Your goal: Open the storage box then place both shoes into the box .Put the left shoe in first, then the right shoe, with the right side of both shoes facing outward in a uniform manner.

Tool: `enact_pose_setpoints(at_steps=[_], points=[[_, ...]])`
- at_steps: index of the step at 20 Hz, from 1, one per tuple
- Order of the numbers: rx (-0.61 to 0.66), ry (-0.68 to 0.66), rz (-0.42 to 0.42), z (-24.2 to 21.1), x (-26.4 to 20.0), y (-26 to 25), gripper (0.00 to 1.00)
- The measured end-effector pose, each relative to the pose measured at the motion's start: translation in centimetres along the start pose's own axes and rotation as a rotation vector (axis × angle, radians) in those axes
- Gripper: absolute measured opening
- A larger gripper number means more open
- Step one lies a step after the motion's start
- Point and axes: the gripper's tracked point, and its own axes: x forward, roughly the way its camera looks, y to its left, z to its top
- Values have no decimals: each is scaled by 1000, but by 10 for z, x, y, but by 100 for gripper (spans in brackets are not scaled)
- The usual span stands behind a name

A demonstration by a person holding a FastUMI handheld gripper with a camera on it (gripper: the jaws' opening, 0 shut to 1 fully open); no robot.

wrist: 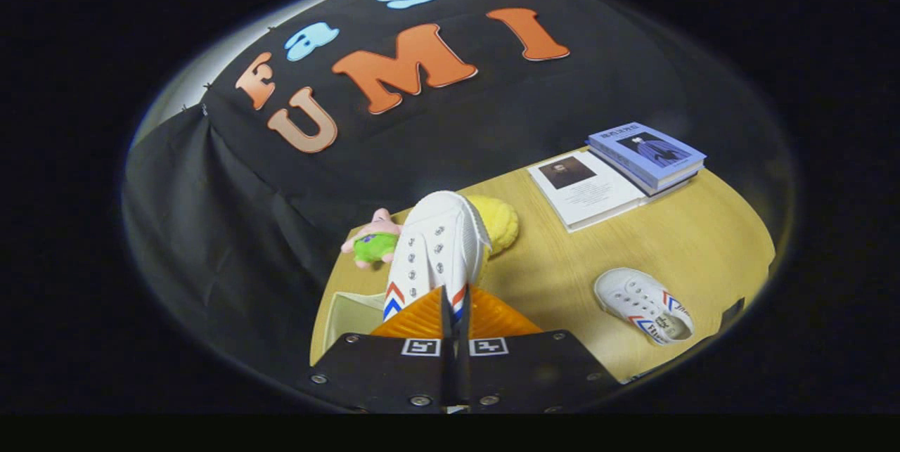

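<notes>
My gripper (454,301) is shut on a white canvas shoe (434,248) with red and blue chevrons. Held by its heel end, the shoe is lifted above the table with its toe pointing away from me. Below the fingers, on their left side, a corner of the pale storage box (350,317) shows, open on top. The second white shoe (643,304), with the same chevrons, lies on the wooden table (703,248) to the right of the fingers, opening toward me.
A pink and green plush toy (371,237) and a yellow plush (500,223) lie beyond the held shoe near the table's back edge. Two books, a white one (587,192) and a blue one (647,153), lie at the far right.
</notes>
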Motion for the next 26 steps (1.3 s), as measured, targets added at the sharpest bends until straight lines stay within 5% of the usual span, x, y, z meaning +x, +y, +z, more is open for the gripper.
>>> enact_pose_setpoints(at_steps=[12, 26], points=[[-84, 80, 110, -71, 19, 102, 1], [-205, 242, 98, -148, 34, 116, 3]])
